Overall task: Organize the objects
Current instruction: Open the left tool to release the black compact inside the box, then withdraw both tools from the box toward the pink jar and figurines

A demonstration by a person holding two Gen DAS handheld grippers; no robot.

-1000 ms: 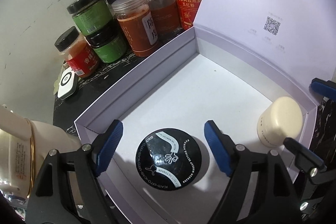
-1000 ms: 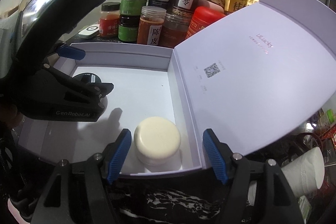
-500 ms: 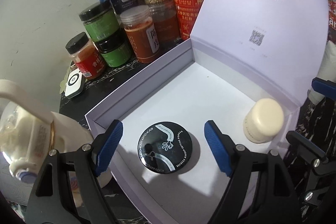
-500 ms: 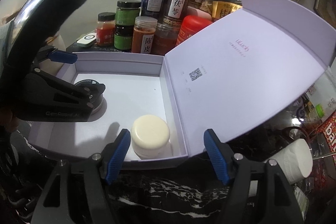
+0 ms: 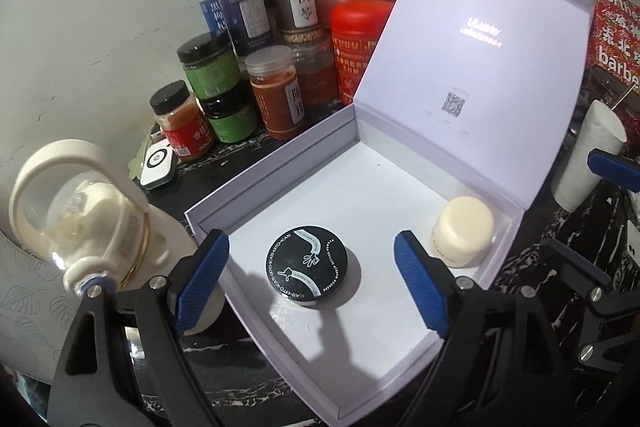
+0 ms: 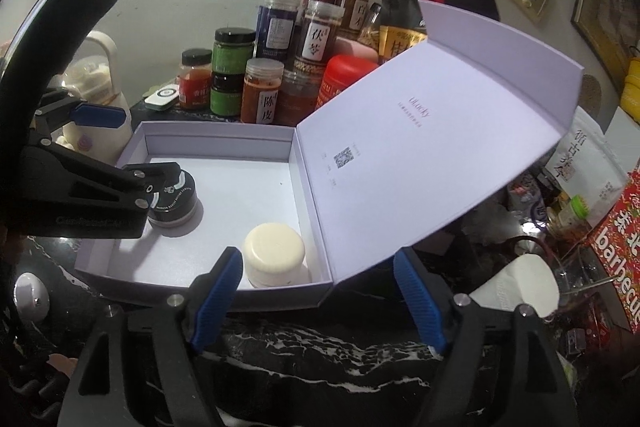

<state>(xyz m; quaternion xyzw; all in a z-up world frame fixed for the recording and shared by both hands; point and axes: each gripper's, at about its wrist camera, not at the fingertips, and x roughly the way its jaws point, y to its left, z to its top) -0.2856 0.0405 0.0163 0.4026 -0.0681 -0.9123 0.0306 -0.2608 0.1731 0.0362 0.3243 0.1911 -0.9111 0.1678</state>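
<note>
1. The open white box (image 5: 280, 183) stands on the dark marbled desk (image 6: 340, 347), its hinged lid (image 5: 480, 47) raised toward the right.
2. Two items already sit upright on the box floor: the black jar (image 5: 307, 264) toward the left side and the cream jar (image 5: 462, 231) in the corner next to the lid hinge. The two stand well apart and touch nothing but the floor. This part of the task reads as done.
3. The left tongs (image 5: 312, 283) are empty. The jaws are opening and stand wide. The black jar lies below the gap between them, and neither pad touches it.
4. The right tongs (image 6: 318, 291) are empty. The jaws are opening and stand wide, in front of the near box wall. The cream jar lies beyond them, free of both pads.
5. Remaining work, as a judgement: the lid is not yet closed. Much of the box floor is free, so further items may follow.
6. The spice jars (image 5: 276, 83) crowd the desk behind the box. Whether any of them belongs in the box cannot be told.
</note>
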